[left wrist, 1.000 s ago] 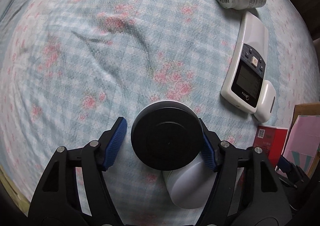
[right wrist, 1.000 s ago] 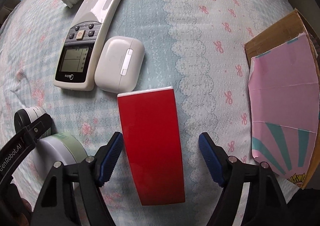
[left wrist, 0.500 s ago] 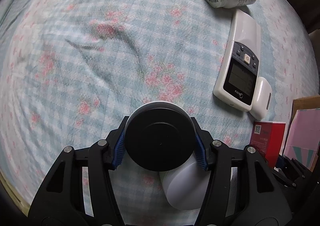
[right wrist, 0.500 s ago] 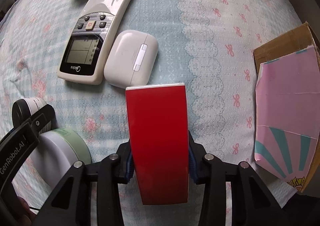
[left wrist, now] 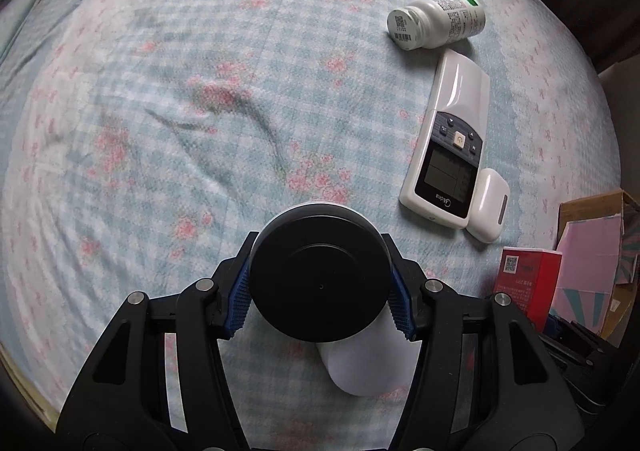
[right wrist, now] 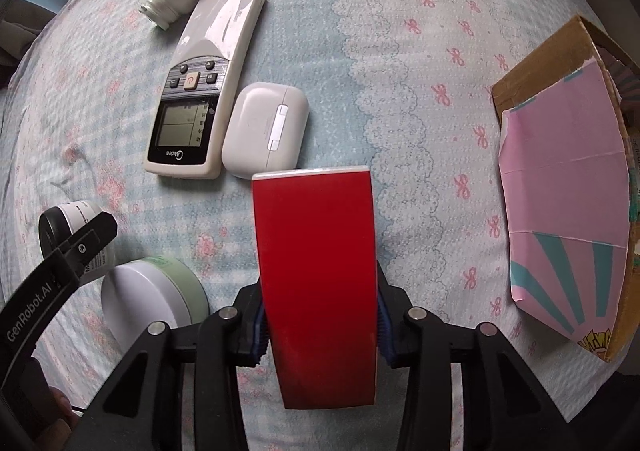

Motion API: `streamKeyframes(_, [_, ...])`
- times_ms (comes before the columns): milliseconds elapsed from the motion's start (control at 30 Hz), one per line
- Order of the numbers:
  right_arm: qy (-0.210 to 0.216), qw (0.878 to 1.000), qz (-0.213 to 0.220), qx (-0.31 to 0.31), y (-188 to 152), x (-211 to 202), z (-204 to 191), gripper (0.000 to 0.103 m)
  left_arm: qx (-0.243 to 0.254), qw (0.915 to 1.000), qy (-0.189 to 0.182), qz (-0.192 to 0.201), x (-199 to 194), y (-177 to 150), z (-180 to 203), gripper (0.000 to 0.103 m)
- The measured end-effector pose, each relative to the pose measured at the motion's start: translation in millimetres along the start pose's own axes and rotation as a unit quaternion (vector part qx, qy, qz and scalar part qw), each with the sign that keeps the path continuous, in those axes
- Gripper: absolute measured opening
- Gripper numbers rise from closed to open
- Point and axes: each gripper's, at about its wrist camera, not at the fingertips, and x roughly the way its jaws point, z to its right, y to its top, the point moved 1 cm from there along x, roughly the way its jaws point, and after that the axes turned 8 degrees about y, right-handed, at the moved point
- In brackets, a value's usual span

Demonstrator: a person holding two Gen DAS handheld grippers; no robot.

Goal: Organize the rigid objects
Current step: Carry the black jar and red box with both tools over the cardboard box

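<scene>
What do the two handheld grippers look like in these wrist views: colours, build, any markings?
Both are alike: the left gripper and the right gripper have matte black angular linkage arms joined by silver round pins, and their fingers end in blue ribbed pads. Seen from the right wrist view, the left gripper's arm bears white "GenRobot.AI" lettering. No cables or sleeves show.

Right gripper [right wrist: 320, 325] clamps the red box [right wrist: 316, 271] dead centre, fingers tight on both sides; remote [right wrist: 200, 91] and white earbud case [right wrist: 264, 131] at eleven o'clock, cardboard box [right wrist: 560, 51] at three.
</scene>
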Motion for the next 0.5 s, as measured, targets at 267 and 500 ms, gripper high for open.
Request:
streamKeyframes(267, [0.019, 0.999, 0.029, -0.014, -5, -62, -10, 0.039, 0.013, 0.9992, -0.019, 0.033, -58, 0, -13, 0.053])
streamKeyframes(500, [0.045, 0.997, 0.062, -0.031, -18, -128, -10, 0.039, 0.048, 0.9958, -0.044, 0.064, -125, -4, -5, 0.053])
